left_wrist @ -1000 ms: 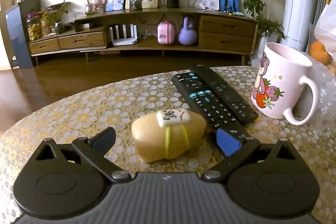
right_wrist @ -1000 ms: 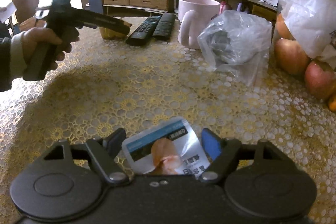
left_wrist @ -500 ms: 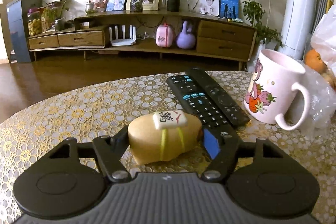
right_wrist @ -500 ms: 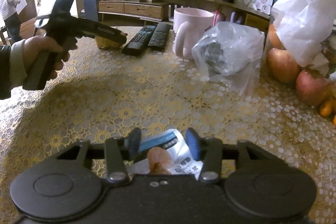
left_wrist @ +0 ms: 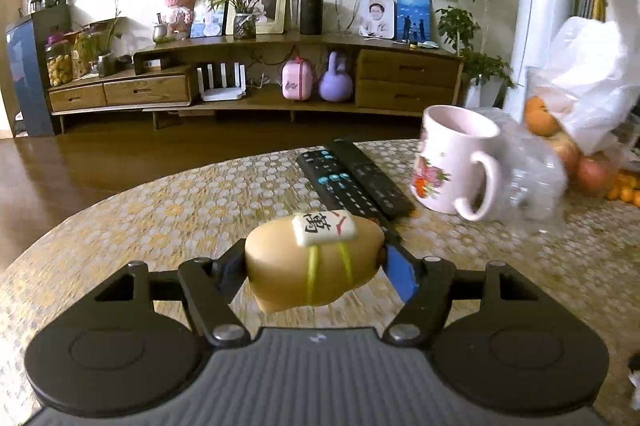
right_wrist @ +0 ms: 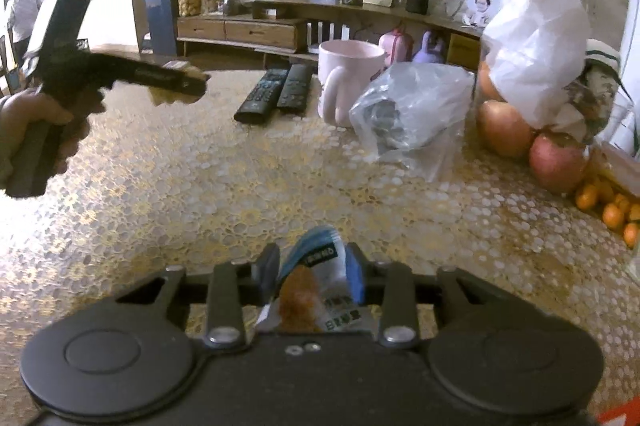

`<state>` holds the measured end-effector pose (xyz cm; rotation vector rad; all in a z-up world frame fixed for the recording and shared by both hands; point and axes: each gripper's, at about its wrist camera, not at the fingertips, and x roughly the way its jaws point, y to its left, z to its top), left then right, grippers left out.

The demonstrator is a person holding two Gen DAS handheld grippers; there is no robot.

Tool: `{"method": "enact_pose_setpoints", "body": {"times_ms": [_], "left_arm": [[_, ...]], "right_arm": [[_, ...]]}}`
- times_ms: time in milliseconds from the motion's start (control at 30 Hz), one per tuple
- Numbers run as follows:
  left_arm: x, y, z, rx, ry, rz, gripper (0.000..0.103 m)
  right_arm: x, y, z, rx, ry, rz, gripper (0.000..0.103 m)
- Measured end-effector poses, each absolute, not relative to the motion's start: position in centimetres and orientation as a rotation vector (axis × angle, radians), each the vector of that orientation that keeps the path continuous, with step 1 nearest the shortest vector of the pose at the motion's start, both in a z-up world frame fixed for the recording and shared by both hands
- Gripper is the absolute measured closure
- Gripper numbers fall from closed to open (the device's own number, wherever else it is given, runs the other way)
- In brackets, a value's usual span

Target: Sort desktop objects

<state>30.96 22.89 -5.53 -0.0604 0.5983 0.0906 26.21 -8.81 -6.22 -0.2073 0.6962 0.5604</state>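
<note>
Bread-shaped yellow squishy toy with a white mahjong tile strapped on top [left_wrist: 314,262] sits clamped between my left tongs [left_wrist: 310,266], both pads pressed against its sides, and it looks lifted clear of the desk [left_wrist: 160,210], which wears a gold floral lace cloth. My right tongs [right_wrist: 312,272] are closed narrowly on a small white and blue snack packet with an orange-brown picture [right_wrist: 314,286], crumpled upright between the pads and held low near the cloth.

Just beyond the toy lie two black remote controls [left_wrist: 352,178] side by side, pointing away from me. To their right stands a pink mug with a strawberry cartoon print [left_wrist: 452,162], handle toward me, and touching it behind is a crinkled clear plastic bag [left_wrist: 536,182]. Further right a white plastic bag [left_wrist: 588,82] covers oranges and red apples [right_wrist: 556,158], with small tangerines [right_wrist: 612,210] at the desk's edge.

From the right wrist view, my left hand [right_wrist: 32,130] grips the black handle of the other tool, raised over the left part of the desk.
</note>
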Motion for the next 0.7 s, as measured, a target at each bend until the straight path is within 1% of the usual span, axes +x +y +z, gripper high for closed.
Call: {"method": "enact_pose_setpoints", "body": {"times_ms": [267,300,333,433,533,567,700], "left_arm": [[23.6,20.0,-3.5,-0.051,0.651,0.018,0.033],[22.8,19.5,-3.4,-0.048,0.658,0.009,0.033],[21.8,19.0,-3.3,-0.05,0.663,-0.003,0.033],[19.6,17.5,-2.8,-0.046,0.676,-0.037,0.033],[17.7,16.2,-2.4,-0.058,0.686,-0.057,0.033],[17.3,15.8,-2.4,-0.063,0.693,-0.064,0.033],[15.7,13.7,-1.7,-0.055,0.696,-0.104,0.033]], "right_arm": [[23.7,-11.3,-4.2,-0.134,0.692,0.505,0.072],[23.4,-11.6,-3.9,-0.127,0.693,0.497,0.073],[23.1,-12.0,-3.7,-0.116,0.694,0.488,0.078],[22.4,-13.0,-2.9,-0.086,0.702,0.466,0.083],[21.8,-13.6,-2.1,-0.075,0.703,0.432,0.094],[21.7,-13.9,-1.9,-0.061,0.705,0.425,0.096],[20.8,-14.9,-0.9,-0.055,0.68,0.408,0.097]]}}
